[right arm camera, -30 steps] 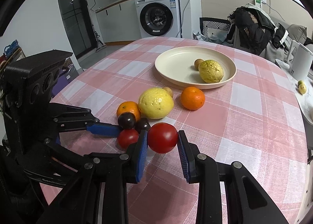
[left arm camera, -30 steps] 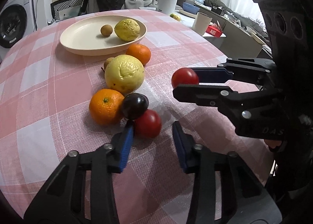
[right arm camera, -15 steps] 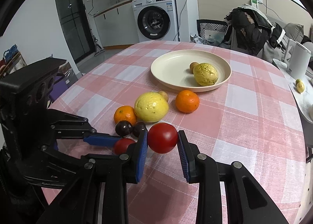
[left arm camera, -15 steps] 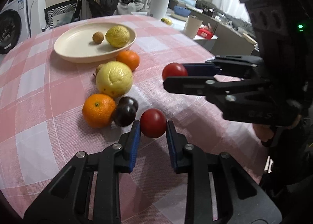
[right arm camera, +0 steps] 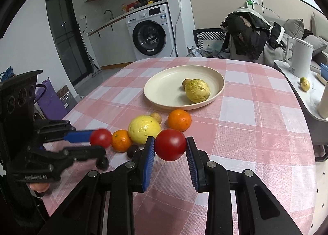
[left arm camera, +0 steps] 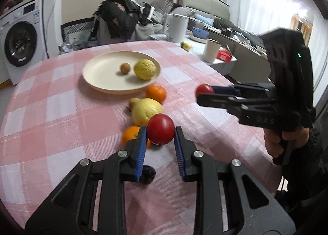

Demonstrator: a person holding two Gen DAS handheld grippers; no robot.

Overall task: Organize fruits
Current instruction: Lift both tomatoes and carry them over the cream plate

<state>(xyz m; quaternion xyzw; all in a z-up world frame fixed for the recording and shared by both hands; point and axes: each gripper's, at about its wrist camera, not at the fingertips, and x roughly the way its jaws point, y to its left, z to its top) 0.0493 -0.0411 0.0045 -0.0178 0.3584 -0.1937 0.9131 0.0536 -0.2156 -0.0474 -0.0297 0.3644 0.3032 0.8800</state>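
Note:
My left gripper (left arm camera: 160, 132) is shut on a red tomato (left arm camera: 161, 131) and holds it above the table; it also shows in the right wrist view (right arm camera: 100, 138). My right gripper (right arm camera: 170, 147) is shut on another red tomato (right arm camera: 170, 147), also lifted, seen from the left (left arm camera: 204, 90). A cream plate (right arm camera: 164, 89) holds a yellow-green fruit (right arm camera: 197, 90) and a small brown one (right arm camera: 186, 82). On the cloth lie a yellow fruit (right arm camera: 144, 129), two oranges (right arm camera: 179, 120) (right arm camera: 121, 140), a small brown fruit (right arm camera: 155, 117) and two dark plums (right arm camera: 132, 151) (right arm camera: 102, 162).
The table has a pink checked cloth (right arm camera: 246, 132). A side counter at the right carries a white kettle (right arm camera: 301, 54), a cup (left arm camera: 211, 50) and small fruit (right arm camera: 304, 84). A chair with dark clothes (right arm camera: 246, 30) stands behind the table. A washing machine (right arm camera: 149, 32) is at the back.
My left gripper closed on the red tomato and lifted it off the cloth. The right gripper stayed shut on its tomato and both rose a little.

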